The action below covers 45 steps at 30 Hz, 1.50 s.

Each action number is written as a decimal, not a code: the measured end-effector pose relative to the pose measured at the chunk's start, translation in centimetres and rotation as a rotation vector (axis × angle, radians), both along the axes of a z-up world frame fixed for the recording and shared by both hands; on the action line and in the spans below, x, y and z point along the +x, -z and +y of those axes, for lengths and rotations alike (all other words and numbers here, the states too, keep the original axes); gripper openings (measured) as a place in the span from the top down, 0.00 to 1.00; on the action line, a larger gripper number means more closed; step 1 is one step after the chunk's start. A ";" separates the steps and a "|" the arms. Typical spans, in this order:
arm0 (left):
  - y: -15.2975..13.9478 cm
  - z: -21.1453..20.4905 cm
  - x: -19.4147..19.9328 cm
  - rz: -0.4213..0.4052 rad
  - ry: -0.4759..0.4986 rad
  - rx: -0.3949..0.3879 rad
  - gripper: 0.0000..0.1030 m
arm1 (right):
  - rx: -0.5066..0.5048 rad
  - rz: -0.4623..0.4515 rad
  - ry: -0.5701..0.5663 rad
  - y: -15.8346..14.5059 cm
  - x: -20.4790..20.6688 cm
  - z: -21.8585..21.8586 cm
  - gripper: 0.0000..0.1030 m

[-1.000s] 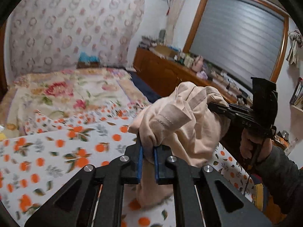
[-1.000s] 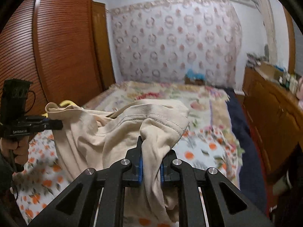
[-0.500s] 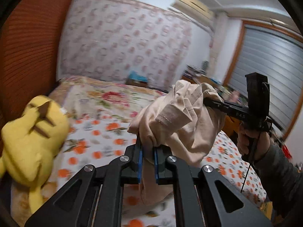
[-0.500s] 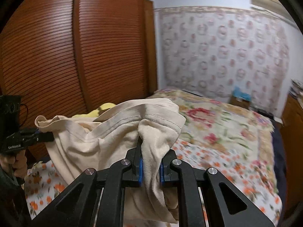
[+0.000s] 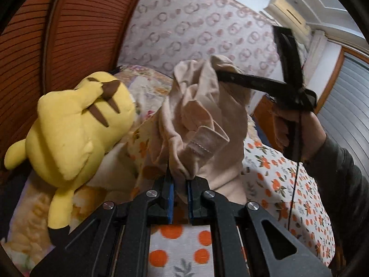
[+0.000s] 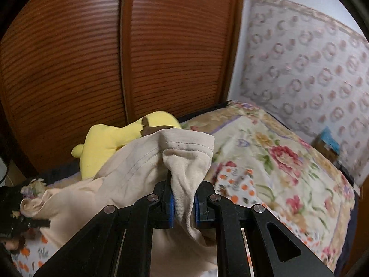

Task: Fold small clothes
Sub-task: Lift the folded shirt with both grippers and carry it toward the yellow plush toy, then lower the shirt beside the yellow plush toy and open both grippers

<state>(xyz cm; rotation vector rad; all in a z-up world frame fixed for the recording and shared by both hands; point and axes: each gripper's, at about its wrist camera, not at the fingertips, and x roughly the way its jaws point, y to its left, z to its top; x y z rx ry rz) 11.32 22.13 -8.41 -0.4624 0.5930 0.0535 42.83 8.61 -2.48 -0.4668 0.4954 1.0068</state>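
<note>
Spanning most of both views: bed (image 6: pixel 276 166), covered by a floral blanket (image 6: pixel 283 147) toward the patterned-wall end and an orange-flower sheet (image 5: pixel 288 184) at the near end. Backed along one long edge by slatted wooden wardrobe doors (image 6: pixel 92 57). Noted yellow plush toy (image 5: pixel 76 127) lying on the bed at the wardrobe-side edge, brown stripes on its back, just beside the garment.

Recorded beige garment (image 5: pixel 196 120) held up off the bed between the two grippers, bunched and creased, its lower folds hanging toward the orange-flower sheet; contact with the sheet could not be told. Stitched hem visible at each pinch point.

Left gripper (image 5: pixel 178 190): jaws pressed nearly together, pinching a gathered fold of the beige garment between blue pads (image 5: pixel 170 198). Right gripper (image 6: pixel 183 204): jaws likewise drawn close, clamped on a thick hemmed fold of the same garment. In the left wrist view, right gripper reached in from the right edge, gripped by a hand (image 5: pixel 286 124) in a dark sleeve (image 5: pixel 341 173), its tip buried in the top of the cloth. In the right wrist view, left gripper seen only in part at the lower left edge, blurred.
</note>
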 end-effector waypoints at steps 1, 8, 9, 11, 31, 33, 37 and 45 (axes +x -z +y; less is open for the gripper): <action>0.3 0.2 -0.1 0.007 -0.016 -0.007 0.91 | -0.008 0.003 -0.011 0.3 0.6 1.3 0.88; 1.6 1.9 0.1 0.070 -0.051 -0.020 0.89 | -0.026 0.086 -0.004 0.9 3.0 3.6 0.83; 1.4 1.9 0.1 0.067 -0.043 -0.009 0.86 | -0.014 0.101 0.013 0.7 3.8 3.4 0.76; 1.0 1.7 -0.1 0.062 -0.047 0.024 0.77 | 0.017 0.109 0.053 0.0 3.3 2.2 0.59; -2.5 0.3 -2.2 0.016 -0.029 0.250 0.09 | 0.058 0.236 0.172 3.5 5.6 -0.3 0.57; -3.0 -0.4 -2.2 0.009 -0.016 0.265 0.09 | 0.085 0.218 0.187 2.7 5.0 -1.0 0.57; -3.9 -2.0 -2.2 -0.011 0.018 0.268 0.09 | 0.125 0.177 0.213 0.6 2.6 -3.3 0.57; -6.4 -6.8 -2.7 -0.065 0.074 0.321 0.09 | 0.181 0.065 0.246 -1.7 -8.2 -10.9 0.57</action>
